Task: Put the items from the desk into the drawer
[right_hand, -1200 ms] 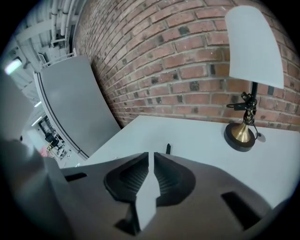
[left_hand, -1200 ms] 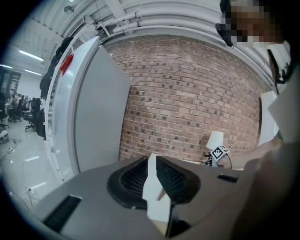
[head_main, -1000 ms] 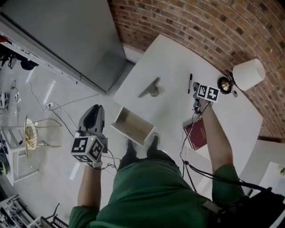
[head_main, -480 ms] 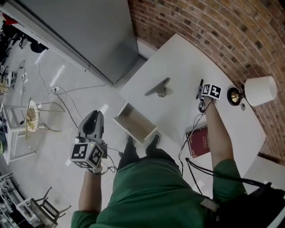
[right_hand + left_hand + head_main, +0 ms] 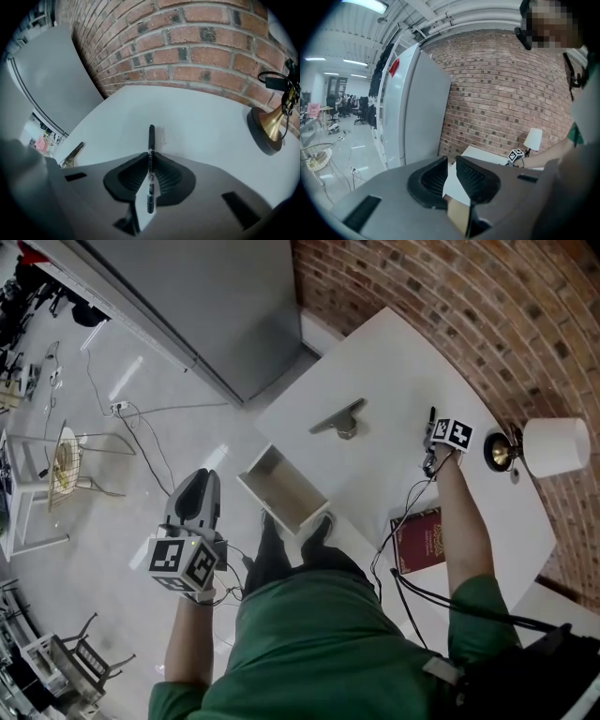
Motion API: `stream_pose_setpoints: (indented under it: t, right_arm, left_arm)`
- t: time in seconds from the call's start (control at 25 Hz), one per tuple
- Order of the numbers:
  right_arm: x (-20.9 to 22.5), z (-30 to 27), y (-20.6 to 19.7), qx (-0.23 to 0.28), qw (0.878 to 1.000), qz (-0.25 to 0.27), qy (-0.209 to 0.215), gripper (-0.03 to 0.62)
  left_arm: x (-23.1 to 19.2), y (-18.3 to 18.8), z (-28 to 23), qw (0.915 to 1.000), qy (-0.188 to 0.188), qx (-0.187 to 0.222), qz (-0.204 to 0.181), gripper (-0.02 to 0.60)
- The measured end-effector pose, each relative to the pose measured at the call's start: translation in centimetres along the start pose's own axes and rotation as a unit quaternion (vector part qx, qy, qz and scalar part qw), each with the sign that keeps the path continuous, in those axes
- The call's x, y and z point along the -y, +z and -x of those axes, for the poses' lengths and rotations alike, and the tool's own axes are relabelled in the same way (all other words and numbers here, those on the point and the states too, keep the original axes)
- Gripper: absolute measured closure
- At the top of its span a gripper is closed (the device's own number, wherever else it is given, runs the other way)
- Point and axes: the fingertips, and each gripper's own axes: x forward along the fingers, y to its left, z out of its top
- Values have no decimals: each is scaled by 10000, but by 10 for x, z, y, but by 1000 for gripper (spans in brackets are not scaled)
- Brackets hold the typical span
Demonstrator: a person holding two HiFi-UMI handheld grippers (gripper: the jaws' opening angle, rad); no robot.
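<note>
Broadly, backdrop: brick wall (image 5: 450, 296) behind the desk; a tall grey cabinet (image 5: 216, 306) stands to its left.
Desk: white desk (image 5: 394, 362), set against the brick, seen steeply from above.
Person: green shirt (image 5: 319, 643), standing at the desk's near edge, one gripper in each hand.
Drawer: drawer (image 5: 305, 514) pulled out from the desk's near side, nothing visible inside it.
Lamp: white-shaded lamp (image 5: 553, 446) at the desk's far right; brass base, with a cable on its stem.
Book: red book (image 5: 419, 538) flat on the desk beside the right forearm.
Left gripper: left gripper (image 5: 451, 161) held off the desk, over the floor to the left of the drawer. Jaws stand a narrow slit apart, with nothing between them.
Right gripper: right gripper (image 5: 150, 157) angled down onto the desk near the lamp base. Jaws have just been closing and are now clamped on the pen.
Metal tool: grey metal tool (image 5: 339, 418) lying mid-desk, well apart from both grippers.
Pen: black pen (image 5: 151, 136) pinched at mid-length between the right pads, tip toward the wall. Unclear whether it rests on the top or is lifted.
</note>
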Motion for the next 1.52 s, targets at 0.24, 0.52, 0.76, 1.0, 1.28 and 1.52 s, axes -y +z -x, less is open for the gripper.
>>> stream_pose_setpoints:
  t: [0.24, 0.52, 0.76, 1.0, 1.28, 1.52]
  right_arm:
    - [-33, 13, 4, 314, 9974, -109, 635, 549]
    - [-92, 53, 2, 826, 9860, -523, 1351, 549]
    - [-170, 104, -22, 1196, 9800, -232, 1571, 549]
    - [-264, 138, -67, 1309, 9713, -51, 1983, 549]
    - [-367, 153, -125, 1280, 9614, 307, 2417, 548]
    - [-412, 142, -168, 1134, 9610, 336, 2498, 548]
  left_arm:
    - [1, -2, 3, 9999, -97, 28, 116, 531]
    - [-18, -7, 10, 9993, -299, 130, 197, 531]
    - [-57, -24, 25, 9983, -501, 69, 303, 531]
    - [-95, -34, 41, 9963, -785, -10, 363, 531]
    - [-141, -48, 61, 9941, -970, -54, 477, 531]
    - [-175, -66, 83, 9936, -987, -155, 532, 531]
